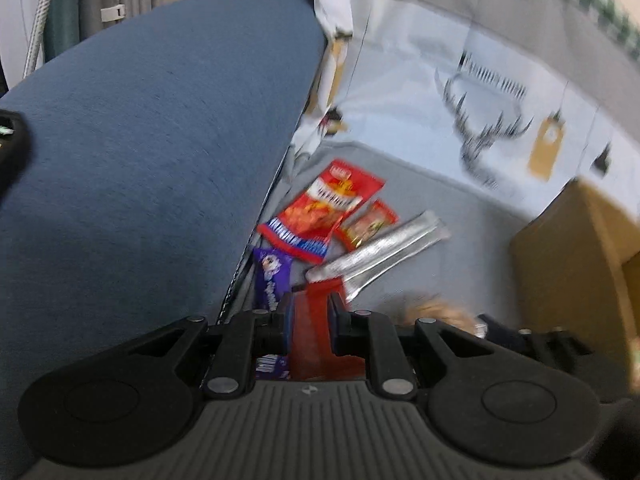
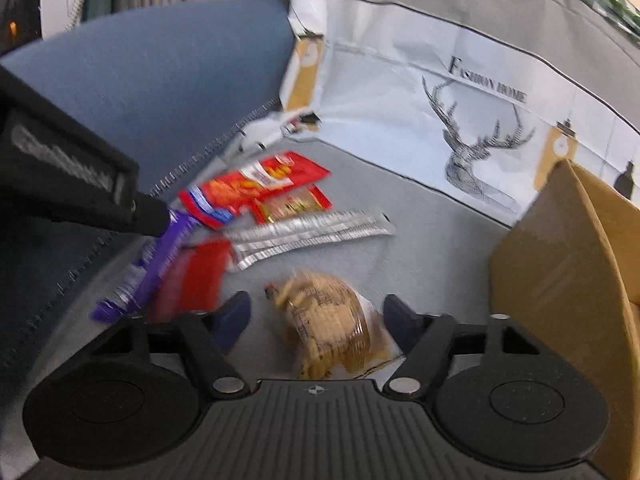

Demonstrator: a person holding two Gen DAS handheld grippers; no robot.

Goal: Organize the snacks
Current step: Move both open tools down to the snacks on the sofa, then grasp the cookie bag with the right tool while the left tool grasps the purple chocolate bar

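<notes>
Only from the right wrist shows the released right tool (image 2: pixel 316 320) straddling a cookie bag (image 2: pixel 326 326).

Shiny foil silver packet (image 2: pixel 308 232), glossy plastic cookie bag (image 2: pixel 328 320), matt cardboard box (image 2: pixel 560 264).

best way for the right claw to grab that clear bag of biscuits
Take the clear biscuit bag across its bulging middle, from above. It lies flat and lumpy between the open right claw fingers, with bare grey liner on both sides.
</notes>
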